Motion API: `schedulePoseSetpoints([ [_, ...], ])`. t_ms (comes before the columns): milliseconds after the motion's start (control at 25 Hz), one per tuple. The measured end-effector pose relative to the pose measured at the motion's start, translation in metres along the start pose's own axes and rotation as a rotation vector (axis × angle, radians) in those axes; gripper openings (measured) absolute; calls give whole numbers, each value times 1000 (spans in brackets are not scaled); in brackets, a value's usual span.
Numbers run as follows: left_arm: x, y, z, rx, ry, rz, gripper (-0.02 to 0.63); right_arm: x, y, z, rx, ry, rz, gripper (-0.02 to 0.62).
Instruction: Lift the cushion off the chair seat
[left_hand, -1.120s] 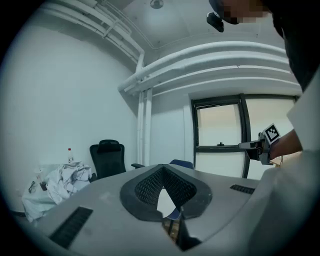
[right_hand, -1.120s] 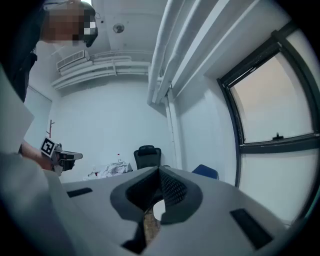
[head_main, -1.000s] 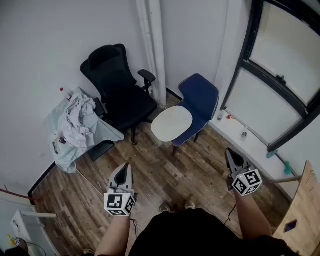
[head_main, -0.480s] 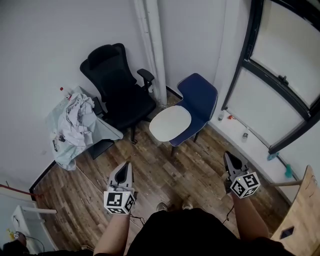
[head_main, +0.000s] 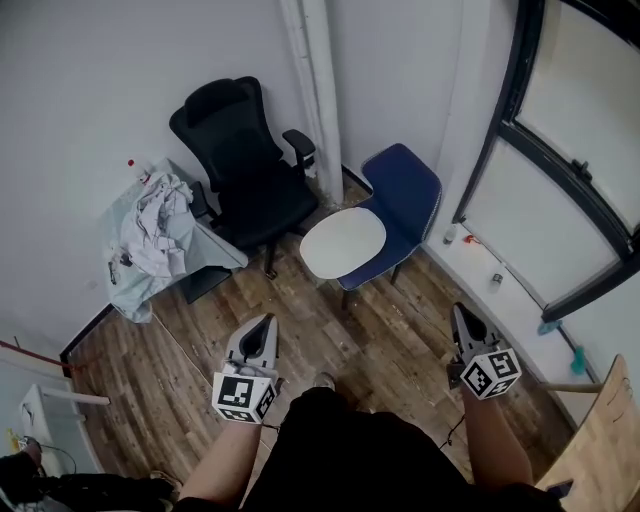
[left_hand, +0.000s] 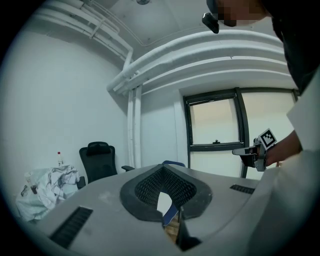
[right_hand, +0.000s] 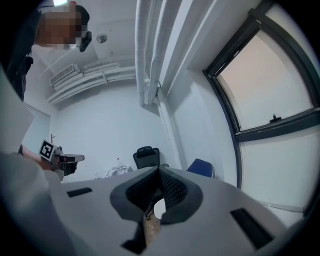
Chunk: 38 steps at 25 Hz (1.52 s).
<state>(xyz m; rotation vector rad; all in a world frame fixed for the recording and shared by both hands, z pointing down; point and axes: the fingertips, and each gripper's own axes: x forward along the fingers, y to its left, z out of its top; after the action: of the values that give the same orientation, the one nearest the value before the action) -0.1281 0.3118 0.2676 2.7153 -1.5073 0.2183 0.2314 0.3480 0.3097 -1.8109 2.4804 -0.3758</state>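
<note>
A brown wooden plank floor (head_main: 370, 330) spreads under both pairs of fingers. Beyond the right gripper's fingers and to their right stands a tall black-framed window (head_main: 560, 150). A black mesh office chair with armrests (head_main: 245, 170) sits in the corner, well ahead of the left gripper's fingers and a little to their left. Further left of them is a low table draped in pale green cloth (head_main: 150, 260), with crumpled white clothing (head_main: 160, 220) heaped on it.

The dark blue plastic chair (head_main: 405, 190) stands ahead of both grippers, roughly between the lines their fingers point along. The round white cushion (head_main: 343, 243) lies flat on its seat, well apart from either set of fingers.

The left gripper (head_main: 264, 322) is held out level over the floor. Its fingers are pressed fully together with nothing between them. The right gripper (head_main: 461, 312) is held the same way. Its fingers also meet, and they hold nothing. Through the slit between each closed pair, a sliver of the white cushion shows.
</note>
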Motion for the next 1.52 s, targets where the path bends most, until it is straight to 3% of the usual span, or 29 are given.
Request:
schedulePoseSetpoints([
  [240,13,27,-21,4,68,86,5,30,-2,-6,2,23,25,11],
  [680,87,56,-2,-20,38,33,5,86,-20,12,-20,16,21,11],
  [920,137,84,16,20,21,-24,5,127,-28,14,1,19,-28,11],
  [1120,178,110,12,3,28,-60,5,160,-37,20,-8,40,-63,11],
  [1520,235,173,-7,-73,20,-54,5,235,-43,29,-63,95,-98,12],
])
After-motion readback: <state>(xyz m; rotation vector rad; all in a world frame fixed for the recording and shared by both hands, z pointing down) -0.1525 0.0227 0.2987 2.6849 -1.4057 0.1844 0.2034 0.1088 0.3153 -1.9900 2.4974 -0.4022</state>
